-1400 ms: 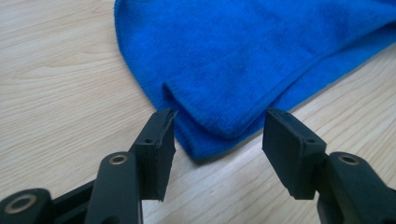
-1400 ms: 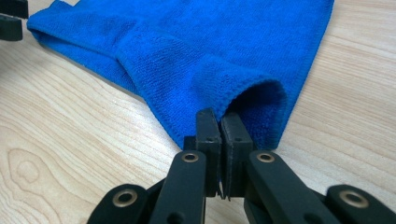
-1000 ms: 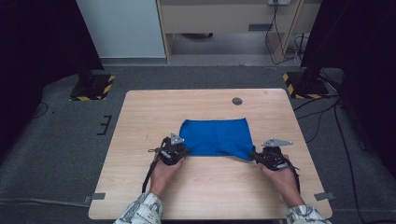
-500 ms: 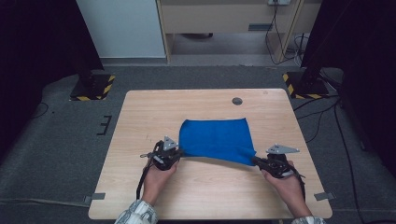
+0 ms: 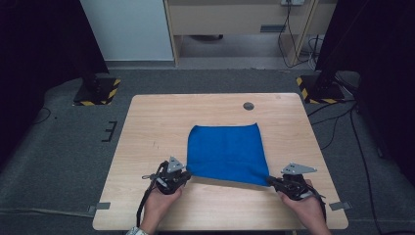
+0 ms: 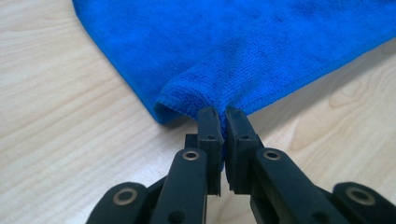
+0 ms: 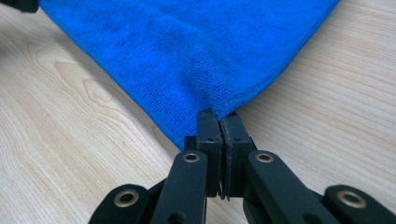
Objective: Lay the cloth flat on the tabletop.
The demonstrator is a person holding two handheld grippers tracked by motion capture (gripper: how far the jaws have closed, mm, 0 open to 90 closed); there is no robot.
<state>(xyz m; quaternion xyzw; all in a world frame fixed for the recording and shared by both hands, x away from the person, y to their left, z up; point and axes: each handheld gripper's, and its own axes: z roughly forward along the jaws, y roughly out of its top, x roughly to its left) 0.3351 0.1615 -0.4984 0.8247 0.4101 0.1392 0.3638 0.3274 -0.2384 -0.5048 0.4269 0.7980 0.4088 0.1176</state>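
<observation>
high view: table hole [image 5: 248, 105] beyond cloth [image 5: 226, 151]

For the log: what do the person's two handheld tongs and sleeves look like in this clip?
Both tongs, left and right, are black, with a grey three-cornered plate on top. In the gripper views, each has two flat black jaws on hinged links with round metal rivets. A black cable trails from the left one toward the table edge. A patterned light sleeve cuff shows at the left wrist.

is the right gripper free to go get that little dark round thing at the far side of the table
Probably not as things stand. The right gripper is shut on the near right corner of the blue cloth, as the left gripper is on the other corner. The path to the dark round thing looks open, but it must let go first.
</observation>
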